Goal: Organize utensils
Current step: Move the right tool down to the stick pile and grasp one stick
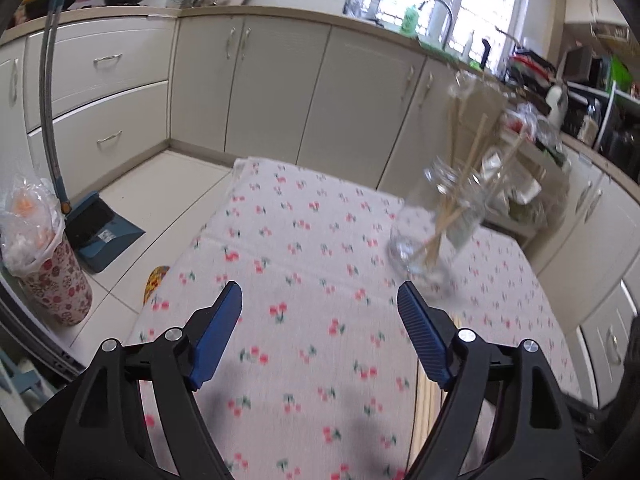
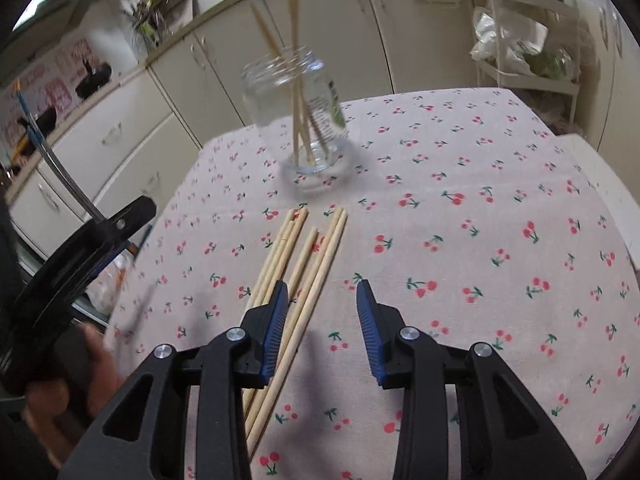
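Both tongs, left [image 1: 320, 300] and right [image 2: 322, 300], released and empty; advisable to straddle one loose chopstick [image 2: 320, 276] squarely before clenching, clear of jar [image 2: 298, 112].

The jar [image 2: 298, 112] label's print is perhaps too blurred to read.

Daylight enters through the window [image 1: 460, 4], blown out. Both views bright, motion-blurred; soft shadows on worktop [image 2: 480, 240]; fisheye edges dark, bent.
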The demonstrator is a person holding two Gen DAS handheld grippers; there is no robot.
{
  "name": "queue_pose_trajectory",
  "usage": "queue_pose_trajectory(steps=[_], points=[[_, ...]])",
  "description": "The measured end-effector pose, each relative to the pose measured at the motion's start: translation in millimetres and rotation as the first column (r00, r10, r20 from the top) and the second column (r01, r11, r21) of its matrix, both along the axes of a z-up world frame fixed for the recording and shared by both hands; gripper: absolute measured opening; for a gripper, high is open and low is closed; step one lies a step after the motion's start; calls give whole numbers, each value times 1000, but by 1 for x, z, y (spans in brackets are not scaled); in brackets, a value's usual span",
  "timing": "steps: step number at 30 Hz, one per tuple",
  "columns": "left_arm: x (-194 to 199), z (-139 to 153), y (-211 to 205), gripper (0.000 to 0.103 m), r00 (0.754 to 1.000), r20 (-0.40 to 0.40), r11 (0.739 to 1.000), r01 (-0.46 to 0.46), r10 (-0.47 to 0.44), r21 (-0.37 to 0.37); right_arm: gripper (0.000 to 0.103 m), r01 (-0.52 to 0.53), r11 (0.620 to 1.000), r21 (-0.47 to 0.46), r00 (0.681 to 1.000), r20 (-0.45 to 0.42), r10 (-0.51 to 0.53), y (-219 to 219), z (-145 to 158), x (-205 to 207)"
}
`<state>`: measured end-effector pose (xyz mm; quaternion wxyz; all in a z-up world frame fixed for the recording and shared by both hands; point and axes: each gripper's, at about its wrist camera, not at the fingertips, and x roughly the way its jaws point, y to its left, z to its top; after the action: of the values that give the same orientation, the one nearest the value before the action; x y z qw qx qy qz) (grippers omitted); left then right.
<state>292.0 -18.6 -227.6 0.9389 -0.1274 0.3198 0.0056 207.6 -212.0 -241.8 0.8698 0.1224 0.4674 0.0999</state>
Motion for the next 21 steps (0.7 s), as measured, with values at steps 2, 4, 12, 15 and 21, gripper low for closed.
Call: queue_pose_trajectory(steps=[2, 4, 12, 15, 21], points=[[-7, -1, -4, 77, 1000, -18, 1000, 18, -17, 12, 37, -12, 999, -37, 1000, -22, 11, 6, -5, 5], [-12, -2, -8, 77, 999, -33, 999, 33, -32, 26, 37, -28, 997, -76, 999, -46, 24, 10, -12, 8], [-10, -5, -33, 78, 989, -102, 988, 120, -110, 97, 37, -71, 984, -163, 996, -64, 62, -3, -14, 7], [-3, -7, -45, 78, 983, -123, 979, 155, -139, 129, 37, -85, 980, -182, 995, -61, 75, -3, -15, 10], [17, -16, -62, 78, 973, -170, 967, 183, -153, 177, 26, -98, 975, -201, 995, -54, 89, -5, -15, 13]])
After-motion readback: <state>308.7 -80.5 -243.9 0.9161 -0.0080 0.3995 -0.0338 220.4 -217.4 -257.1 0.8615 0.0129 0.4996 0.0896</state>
